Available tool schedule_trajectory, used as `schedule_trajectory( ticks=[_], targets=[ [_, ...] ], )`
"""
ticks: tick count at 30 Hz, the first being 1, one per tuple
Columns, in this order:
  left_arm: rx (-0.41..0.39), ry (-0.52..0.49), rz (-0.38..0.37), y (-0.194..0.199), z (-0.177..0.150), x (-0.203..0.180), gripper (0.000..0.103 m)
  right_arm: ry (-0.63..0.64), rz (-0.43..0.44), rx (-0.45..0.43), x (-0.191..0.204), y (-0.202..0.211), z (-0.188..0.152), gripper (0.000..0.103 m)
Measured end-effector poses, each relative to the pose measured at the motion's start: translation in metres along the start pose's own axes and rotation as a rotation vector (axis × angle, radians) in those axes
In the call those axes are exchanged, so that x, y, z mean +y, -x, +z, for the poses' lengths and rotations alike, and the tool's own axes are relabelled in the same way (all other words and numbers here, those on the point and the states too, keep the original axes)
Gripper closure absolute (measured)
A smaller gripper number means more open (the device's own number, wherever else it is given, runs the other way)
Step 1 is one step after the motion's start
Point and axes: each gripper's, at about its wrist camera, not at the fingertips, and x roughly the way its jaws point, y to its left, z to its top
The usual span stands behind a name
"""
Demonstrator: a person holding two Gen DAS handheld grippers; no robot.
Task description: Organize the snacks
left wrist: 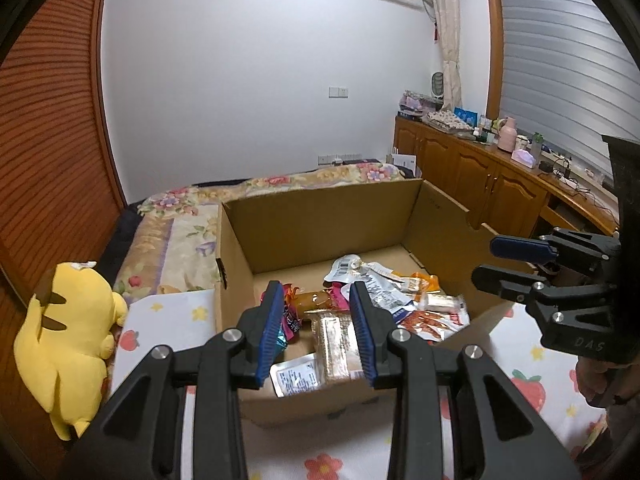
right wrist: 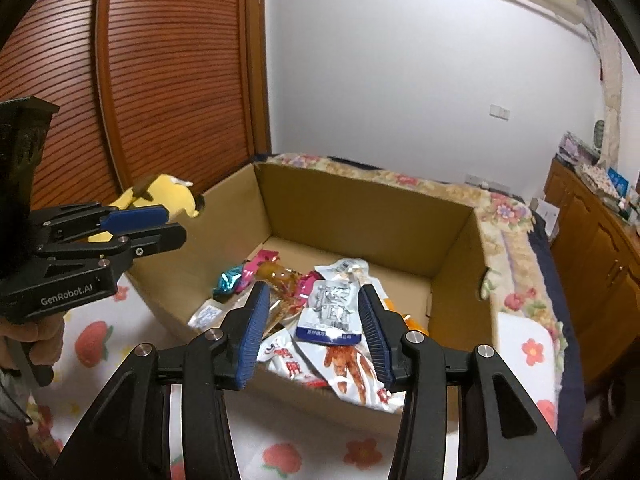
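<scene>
An open cardboard box (left wrist: 320, 216) (right wrist: 360, 216) stands on the bed with a heap of snack packets on its floor. In the left wrist view these include a gold bar packet (left wrist: 334, 344), a white sachet (left wrist: 296, 378) and a brown sausage (left wrist: 316, 300). The right wrist view shows a white packet with a blue band (right wrist: 332, 312), a red-printed packet (right wrist: 352, 372) and a teal wrapper (right wrist: 226, 282). My left gripper (left wrist: 318, 332) (right wrist: 176, 224) hovers over the box's near left side, open and empty. Over the near right side is my right gripper (right wrist: 314, 336) (left wrist: 485, 260), also open and holding nothing.
A yellow plush toy (left wrist: 68, 344) (right wrist: 160, 196) lies left of the box. The box rests on a strawberry-print sheet (left wrist: 520, 364), with a floral quilt (left wrist: 184, 232) behind it. A wooden cabinet (left wrist: 480, 176) runs along the right, and a slatted wooden door (right wrist: 168, 80) stands at the left.
</scene>
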Motion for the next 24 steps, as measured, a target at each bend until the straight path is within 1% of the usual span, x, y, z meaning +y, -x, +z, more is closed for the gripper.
schedule_trajectory(
  ticks=[3, 5, 7, 10, 12, 13, 14, 15, 16, 17, 18, 20, 22, 24],
  targets=[
    [-0.016, -0.009, 0.003, 0.015, -0.001, -0.005, 0.068, -0.001, -0.011, -0.021, 0.003, 0.017, -0.001, 0.057],
    [-0.025, -0.015, 0.004, 0.025, -0.002, -0.01, 0.062, -0.004, -0.018, -0.036, 0.005, 0.028, -0.002, 0.057],
    [-0.032, -0.022, 0.009, 0.033, -0.003, -0.015, 0.058, -0.009, -0.025, -0.05, 0.006, 0.04, -0.003, 0.057],
    [-0.042, -0.024, 0.014, 0.045, -0.008, -0.019, 0.047, -0.027, -0.033, -0.067, 0.005, 0.055, -0.008, 0.054],
    [-0.042, -0.021, 0.018, 0.05, -0.011, -0.022, 0.045, -0.037, -0.044, -0.079, 0.005, 0.064, -0.012, 0.05],
    [-0.043, -0.021, 0.019, 0.053, -0.013, -0.023, 0.039, -0.041, -0.051, -0.083, 0.005, 0.067, -0.014, 0.047],
    [-0.048, -0.021, 0.023, 0.056, -0.015, -0.025, 0.029, -0.047, -0.057, -0.086, 0.004, 0.07, -0.015, 0.044],
    [-0.058, -0.024, 0.028, 0.059, -0.016, -0.027, 0.024, -0.057, -0.064, -0.09, 0.003, 0.073, -0.018, 0.042],
    [-0.066, -0.027, 0.033, 0.062, -0.018, -0.03, 0.018, -0.063, -0.068, -0.092, 0.002, 0.076, -0.02, 0.037],
    [-0.077, -0.034, 0.042, 0.065, -0.02, -0.032, 0.015, -0.069, -0.074, -0.095, 0.002, 0.077, -0.021, 0.032],
    [-0.083, -0.04, 0.049, 0.066, -0.021, -0.035, 0.013, -0.074, -0.085, -0.101, 0.002, 0.08, -0.023, 0.029],
    [-0.091, -0.047, 0.069, 0.069, -0.023, -0.04, 0.006, -0.084, -0.105, -0.112, 0.0, 0.084, -0.028, 0.018],
    [-0.104, -0.052, 0.093, 0.074, -0.026, -0.045, 0.002, -0.101, -0.123, -0.124, -0.001, 0.089, -0.032, 0.012],
    [-0.12, -0.06, 0.12, 0.08, -0.028, -0.05, 0.0, -0.113, -0.143, -0.13, -0.001, 0.093, -0.035, 0.009]
  ],
)
